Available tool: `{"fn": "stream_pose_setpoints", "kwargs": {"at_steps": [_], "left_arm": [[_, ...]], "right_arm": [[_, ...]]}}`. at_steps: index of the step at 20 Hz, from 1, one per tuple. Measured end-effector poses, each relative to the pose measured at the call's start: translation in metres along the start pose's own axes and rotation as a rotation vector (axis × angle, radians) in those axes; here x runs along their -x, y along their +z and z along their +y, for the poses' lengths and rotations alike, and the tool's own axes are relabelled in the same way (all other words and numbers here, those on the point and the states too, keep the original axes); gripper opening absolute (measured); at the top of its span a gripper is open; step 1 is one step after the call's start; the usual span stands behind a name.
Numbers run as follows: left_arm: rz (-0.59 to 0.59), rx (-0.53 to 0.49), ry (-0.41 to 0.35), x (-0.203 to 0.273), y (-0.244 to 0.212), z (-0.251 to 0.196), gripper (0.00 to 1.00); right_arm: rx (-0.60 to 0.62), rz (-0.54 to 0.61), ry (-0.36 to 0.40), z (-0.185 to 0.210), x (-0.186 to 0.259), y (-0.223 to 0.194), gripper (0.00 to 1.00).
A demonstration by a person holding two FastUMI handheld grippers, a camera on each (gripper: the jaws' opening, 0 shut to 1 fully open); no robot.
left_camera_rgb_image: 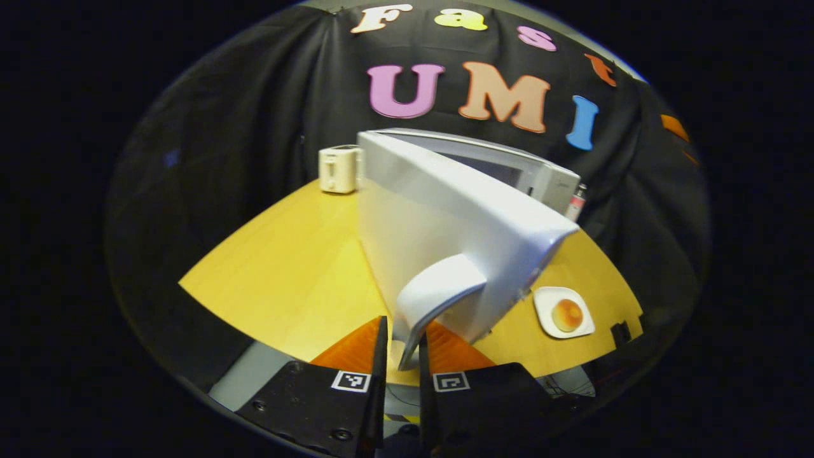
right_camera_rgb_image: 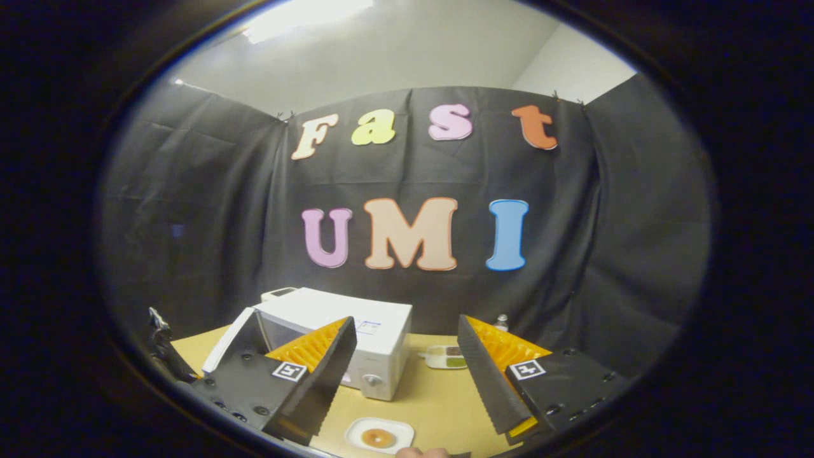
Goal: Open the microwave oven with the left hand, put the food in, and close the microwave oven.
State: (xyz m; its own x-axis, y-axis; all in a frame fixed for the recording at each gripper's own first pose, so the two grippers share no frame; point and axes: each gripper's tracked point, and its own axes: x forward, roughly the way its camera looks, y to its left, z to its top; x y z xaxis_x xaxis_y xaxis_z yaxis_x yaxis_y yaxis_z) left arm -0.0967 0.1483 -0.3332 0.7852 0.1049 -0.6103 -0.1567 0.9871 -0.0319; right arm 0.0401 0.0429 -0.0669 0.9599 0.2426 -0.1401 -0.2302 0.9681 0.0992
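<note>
Tabletop (left_camera_rgb_image: 280,267) beside swung-open microwave door (left_camera_rgb_image: 445,222)

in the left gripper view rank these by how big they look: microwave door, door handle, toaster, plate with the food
1. microwave door, nearest the camera
2. door handle
3. plate and toaster: look alike, and the toaster stands farther off, so unranked

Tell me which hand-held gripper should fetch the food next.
Right. The right hand-held gripper is open and hangs just above the plate of food, which lies on the table. The left hand-held gripper is shut on the door handle, holding the microwave door open.
</note>
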Motion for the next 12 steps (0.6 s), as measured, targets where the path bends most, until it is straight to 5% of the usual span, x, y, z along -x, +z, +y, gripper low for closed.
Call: {"fn": "stream_pose_setpoints", "kwargs": {"at_steps": [1,5,12], "left_arm": [[0.016,0.011,0.034,0.005,-0.005,0.014,0.26],[0.022,0.071,0.1,0.018,-0.005,0.064,0.94],[-0.031,-0.056,0.215,0.065,0.008,0.117,0.98]], "right_arm": [[-0.014,0.007,0.031,0.01,-0.006,-0.002,0.99],[-0.035,0.028,0.112,0.04,-0.02,-0.01,0.97],[-0.015,0.052,0.116,0.049,-0.014,-0.031,0.99]]}}
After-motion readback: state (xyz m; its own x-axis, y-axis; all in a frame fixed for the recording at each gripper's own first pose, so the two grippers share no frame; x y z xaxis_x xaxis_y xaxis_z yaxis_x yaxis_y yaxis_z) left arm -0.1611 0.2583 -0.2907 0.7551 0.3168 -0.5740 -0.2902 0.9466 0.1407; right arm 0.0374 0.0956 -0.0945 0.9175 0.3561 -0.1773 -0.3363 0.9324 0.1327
